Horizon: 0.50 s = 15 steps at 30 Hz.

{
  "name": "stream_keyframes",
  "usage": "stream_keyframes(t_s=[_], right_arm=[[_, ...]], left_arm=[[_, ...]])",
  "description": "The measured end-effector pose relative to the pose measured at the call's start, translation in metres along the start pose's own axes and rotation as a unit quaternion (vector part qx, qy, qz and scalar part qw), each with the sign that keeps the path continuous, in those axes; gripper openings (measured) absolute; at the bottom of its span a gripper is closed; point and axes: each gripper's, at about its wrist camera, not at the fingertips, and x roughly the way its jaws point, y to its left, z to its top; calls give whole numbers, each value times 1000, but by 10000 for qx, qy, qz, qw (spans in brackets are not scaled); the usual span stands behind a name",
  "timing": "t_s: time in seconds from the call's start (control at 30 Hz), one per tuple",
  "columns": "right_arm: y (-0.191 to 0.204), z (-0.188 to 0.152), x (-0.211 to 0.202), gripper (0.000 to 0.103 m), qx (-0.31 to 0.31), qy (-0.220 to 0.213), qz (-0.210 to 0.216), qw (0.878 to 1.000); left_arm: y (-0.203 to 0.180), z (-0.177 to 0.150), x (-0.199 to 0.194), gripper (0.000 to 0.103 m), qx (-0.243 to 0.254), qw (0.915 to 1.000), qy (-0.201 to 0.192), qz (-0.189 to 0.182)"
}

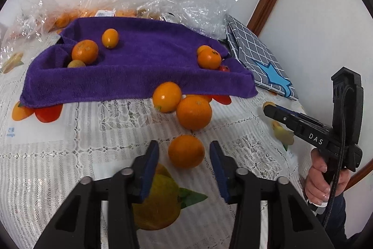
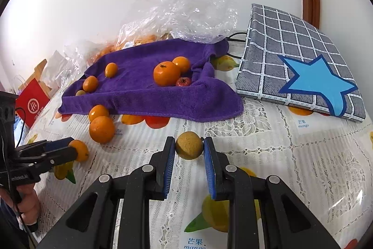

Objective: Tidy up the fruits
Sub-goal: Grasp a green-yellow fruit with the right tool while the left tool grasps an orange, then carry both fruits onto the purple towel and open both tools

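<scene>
Still early: our right gripper (image 2: 189, 146) clamps a small brownish-yellow round fruit (image 2: 189, 145), left gripper (image 1: 184, 153) straddles a loose orange (image 1: 186, 151) untouched; two more wait at the purple towel's (image 1: 139, 62) front edge.

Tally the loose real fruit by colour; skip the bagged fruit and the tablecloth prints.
orange fruits: 7
yellow-brown fruits: 2
red fruit: 1
Total: 10

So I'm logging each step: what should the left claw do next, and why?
Probably close a little more: the left claw brackets an orange on the tablecloth, with gaps showing beside both pads, so it isn't gripped yet.
</scene>
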Motion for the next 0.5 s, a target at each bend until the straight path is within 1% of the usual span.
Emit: stream_keyframes(t_s=[0.03,0.1,0.17,0.23,0.3,0.33,0.4,0.43,0.47,0.5], right_arm=[[1,0,0,25,-18,1,15,10000],[2,0,1,25,-55,21,35,10000],[3,0,4,25,-74,105,78,9999],[4,0,9,25,-82,231,88,9997],[5,-1,13,25,-102,335,45,9994],[7,-1,15,25,-139,410,7,9991],[10,-1,18,25,-219,474,-63,9986],[12,-1,19,25,-265,492,-70,9984],[13,-1,19,25,-288,510,-66,9983],[13,-1,21,25,-311,536,-83,9980]], left_arm=[[1,0,0,31,-10,10000,3,-44],[3,-2,-3,31,-72,9999,-70,-72],[10,-3,-9,31,-233,9994,-222,-89],[17,-2,-15,31,-348,9987,-366,53],[29,0,-21,31,-573,9964,-547,307],[35,0,-24,31,-699,9953,-601,305],[47,2,-30,31,-993,9924,-700,182],[50,2,-31,31,-1069,9915,-722,191],[52,2,-31,31,-1095,9910,-723,256],[51,2,-28,31,-1065,9911,-693,407]])
